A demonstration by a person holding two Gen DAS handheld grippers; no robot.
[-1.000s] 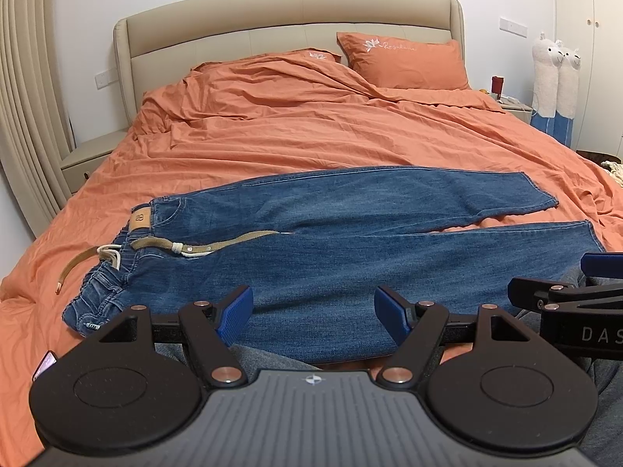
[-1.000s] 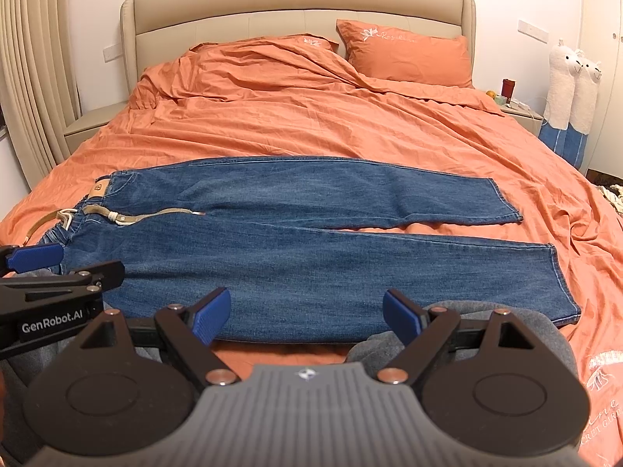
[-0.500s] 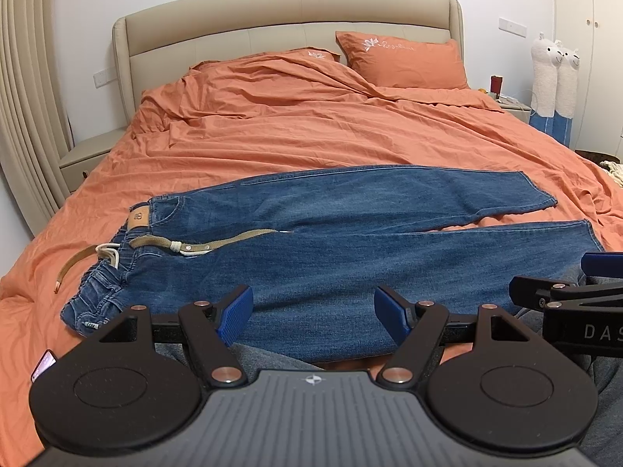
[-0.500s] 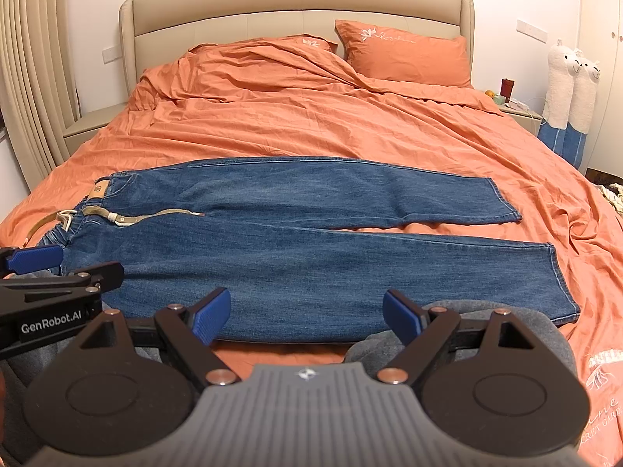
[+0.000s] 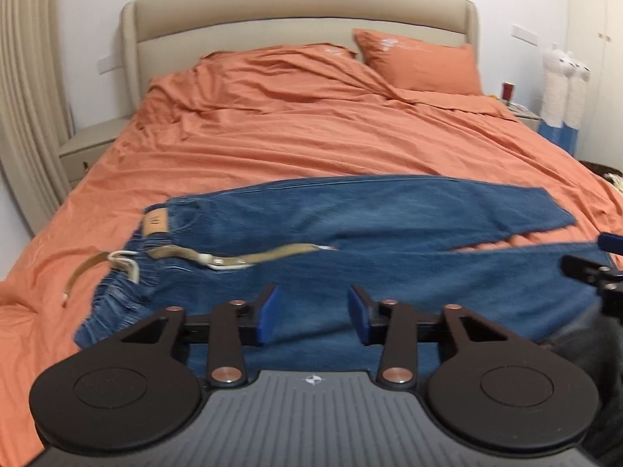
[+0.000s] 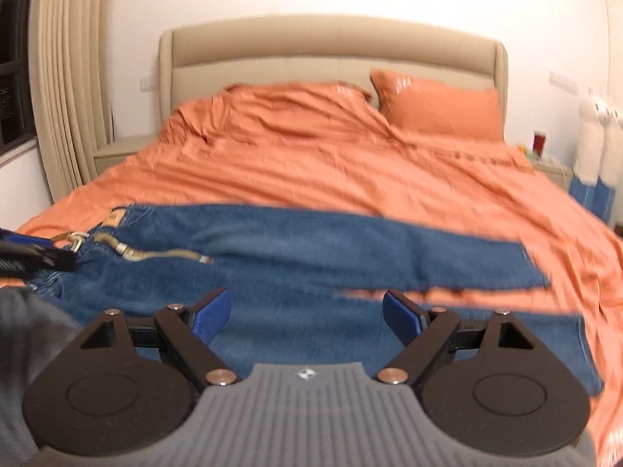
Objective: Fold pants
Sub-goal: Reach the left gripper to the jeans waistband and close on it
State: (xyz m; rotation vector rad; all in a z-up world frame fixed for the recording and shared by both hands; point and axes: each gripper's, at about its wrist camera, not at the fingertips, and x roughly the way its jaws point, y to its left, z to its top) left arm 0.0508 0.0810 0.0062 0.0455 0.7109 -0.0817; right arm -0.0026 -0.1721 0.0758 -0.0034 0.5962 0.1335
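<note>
1. Your left gripper (image 5: 311, 313) hangs over the near leg of the pants (image 5: 350, 233); its jaws have just been closing to a narrow gap with nothing pinched between them.
2. Your right gripper (image 6: 307, 313) stands wide apart, empty, above the same leg.
3. The pants lie flat across the bed (image 5: 311, 136) along its near edge, waistband toward the left edge, hems toward the right.
4. A tan belt (image 5: 272, 255) trails over the waistband.

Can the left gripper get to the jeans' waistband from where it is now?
Probably yes. The left gripper is empty, jaws just narrowed, and only flat jeans lie before the waistband.
</note>
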